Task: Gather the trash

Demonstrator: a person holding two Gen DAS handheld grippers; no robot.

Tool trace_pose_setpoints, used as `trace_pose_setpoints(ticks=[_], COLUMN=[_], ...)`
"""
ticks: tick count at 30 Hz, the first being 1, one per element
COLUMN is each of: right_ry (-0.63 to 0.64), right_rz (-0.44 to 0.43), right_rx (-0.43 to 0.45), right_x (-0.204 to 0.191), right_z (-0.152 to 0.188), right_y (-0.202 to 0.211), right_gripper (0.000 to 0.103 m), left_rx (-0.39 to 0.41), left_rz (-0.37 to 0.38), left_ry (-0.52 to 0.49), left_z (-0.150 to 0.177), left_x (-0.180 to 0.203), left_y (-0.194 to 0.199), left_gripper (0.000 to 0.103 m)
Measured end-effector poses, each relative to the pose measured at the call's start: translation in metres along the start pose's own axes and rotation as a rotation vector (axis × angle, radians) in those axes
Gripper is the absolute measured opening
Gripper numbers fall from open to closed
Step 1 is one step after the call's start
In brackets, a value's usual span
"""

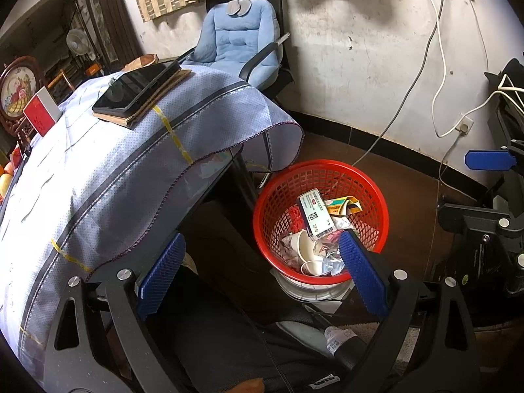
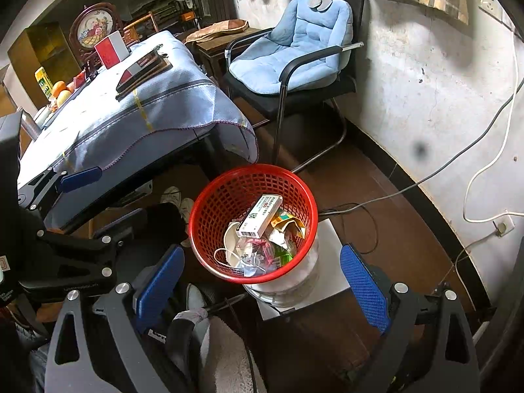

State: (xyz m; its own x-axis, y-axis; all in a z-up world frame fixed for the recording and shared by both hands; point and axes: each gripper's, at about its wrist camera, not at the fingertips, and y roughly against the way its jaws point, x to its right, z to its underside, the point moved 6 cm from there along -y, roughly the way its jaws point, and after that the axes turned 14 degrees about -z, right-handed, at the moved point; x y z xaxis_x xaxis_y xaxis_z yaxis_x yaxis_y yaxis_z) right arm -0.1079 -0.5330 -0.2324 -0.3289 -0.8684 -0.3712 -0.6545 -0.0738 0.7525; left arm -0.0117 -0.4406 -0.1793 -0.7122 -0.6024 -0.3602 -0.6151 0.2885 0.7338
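Observation:
A red plastic mesh basket (image 1: 278, 193) (image 2: 209, 203) stands on a clear tub beside the table. It holds a white medicine box (image 1: 316, 214) (image 2: 260, 216), paper cups (image 1: 306, 249), yellow and green wrappers (image 2: 288, 226) and crumpled paper. My left gripper (image 1: 260, 268) is open and empty, just short of the basket's near rim and slightly left of it. My right gripper (image 2: 262, 281) is also open and empty, above the basket's near rim. One blue pad (image 1: 488, 160) of the right gripper shows at the right edge of the left wrist view.
A table under a blue cloth (image 1: 98, 163) (image 2: 131, 114) carries a dark tablet (image 1: 134, 88) and a red-and-white box (image 2: 111, 47). A chair with a blue cushion (image 2: 294, 52) stands behind the basket. Cables (image 2: 409, 190) run over the brown floor and wall. Shoes (image 2: 178, 199) lie under the table.

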Motion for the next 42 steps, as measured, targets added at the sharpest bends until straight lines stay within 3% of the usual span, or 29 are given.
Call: trace_pose_setpoints(ticks=[42], right_ry=[-0.006], right_rz=[-0.005], right_rx=[-0.015], right_x=[0.0029], right_z=[0.001], right_y=[-0.0039], right_gripper=[0.094], left_rx=[0.001], left_rz=[0.009], left_ry=[-0.004], left_z=[0.005], left_x=[-0.0022], left_y=[-0.0007], left_gripper=[0.091])
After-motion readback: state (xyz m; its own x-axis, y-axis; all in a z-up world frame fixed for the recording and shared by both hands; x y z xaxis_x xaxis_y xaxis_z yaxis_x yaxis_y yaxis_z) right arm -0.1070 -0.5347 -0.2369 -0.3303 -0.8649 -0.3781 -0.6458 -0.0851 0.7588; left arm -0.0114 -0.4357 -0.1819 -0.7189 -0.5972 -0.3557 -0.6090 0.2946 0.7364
